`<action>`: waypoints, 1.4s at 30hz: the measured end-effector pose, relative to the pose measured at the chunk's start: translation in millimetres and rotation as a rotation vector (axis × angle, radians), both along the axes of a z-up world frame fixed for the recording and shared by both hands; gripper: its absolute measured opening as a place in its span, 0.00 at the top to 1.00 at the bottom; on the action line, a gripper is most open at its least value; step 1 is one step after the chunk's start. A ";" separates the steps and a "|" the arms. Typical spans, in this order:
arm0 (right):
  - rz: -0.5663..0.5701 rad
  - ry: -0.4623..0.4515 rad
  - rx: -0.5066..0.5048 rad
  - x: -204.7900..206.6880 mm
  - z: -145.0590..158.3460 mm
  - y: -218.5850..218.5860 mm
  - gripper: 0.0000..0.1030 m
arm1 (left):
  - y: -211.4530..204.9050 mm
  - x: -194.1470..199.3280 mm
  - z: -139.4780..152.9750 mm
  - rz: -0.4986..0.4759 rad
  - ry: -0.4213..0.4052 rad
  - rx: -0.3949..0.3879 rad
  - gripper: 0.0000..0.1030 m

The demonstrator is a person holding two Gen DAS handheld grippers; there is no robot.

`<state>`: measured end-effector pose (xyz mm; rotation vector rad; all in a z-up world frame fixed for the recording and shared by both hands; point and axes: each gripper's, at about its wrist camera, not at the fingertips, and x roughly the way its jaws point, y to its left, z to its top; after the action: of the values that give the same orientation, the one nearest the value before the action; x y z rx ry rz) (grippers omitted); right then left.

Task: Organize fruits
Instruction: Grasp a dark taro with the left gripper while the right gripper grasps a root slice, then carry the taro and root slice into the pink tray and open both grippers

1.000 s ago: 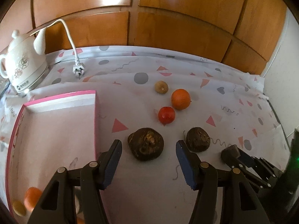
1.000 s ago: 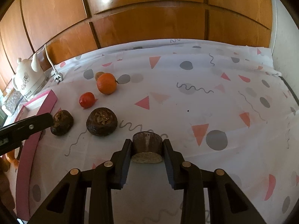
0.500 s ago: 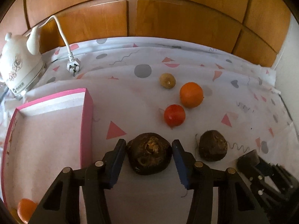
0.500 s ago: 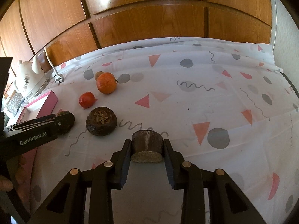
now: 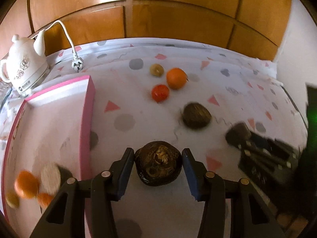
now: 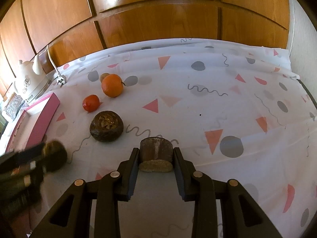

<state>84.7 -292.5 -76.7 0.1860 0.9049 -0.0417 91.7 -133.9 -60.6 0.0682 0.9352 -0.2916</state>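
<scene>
- Left gripper (image 5: 158, 159): jaws clamped on a dark brown, wrinkled round fruit (image 5: 158, 165) above the patterned white tablecloth (image 5: 198, 69), just beside the pink-rimmed tray (image 5: 87, 109).
- Right gripper (image 6: 156, 156): jaws clamped on a dark brown cut fruit piece (image 6: 156, 151), pale cut face toward the camera.
- Second dark wrinkled fruit (image 6: 106, 126), red tomato (image 6: 91, 103) and orange (image 6: 112, 85) lie on the cloth beyond.
- White ceramic kettle (image 5: 23, 69) stands behind the tray.

In the left wrist view, the fruits in the pink box (image 5: 87, 123) are smeared by blur, and the right gripper (image 5: 237, 132) is blurred. The kettle (image 5: 21, 69) is cut off at the frame's edge.
</scene>
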 end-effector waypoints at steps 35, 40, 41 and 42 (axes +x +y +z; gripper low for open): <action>0.004 -0.026 -0.105 -36.1 0.0 0.2 0.67 | -1.5 -34.2 -11.0 -0.023 -0.059 -0.008 0.51; 0.004 -0.024 -0.119 -36.1 0.0 1.2 0.68 | 4.0 -44.4 10.7 -0.029 -0.095 -0.036 0.51; 0.005 -0.022 -0.122 -35.9 0.2 1.6 0.68 | 5.8 -45.9 15.2 -0.028 -0.103 -0.043 0.51; 0.005 -0.021 -0.126 -35.8 0.3 1.9 0.68 | 8.4 -48.3 21.7 -0.028 -0.115 -0.052 0.51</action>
<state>49.0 -290.5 -76.4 0.0664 0.8786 -0.0913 43.4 -125.5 -38.9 0.0495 0.8124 -0.3346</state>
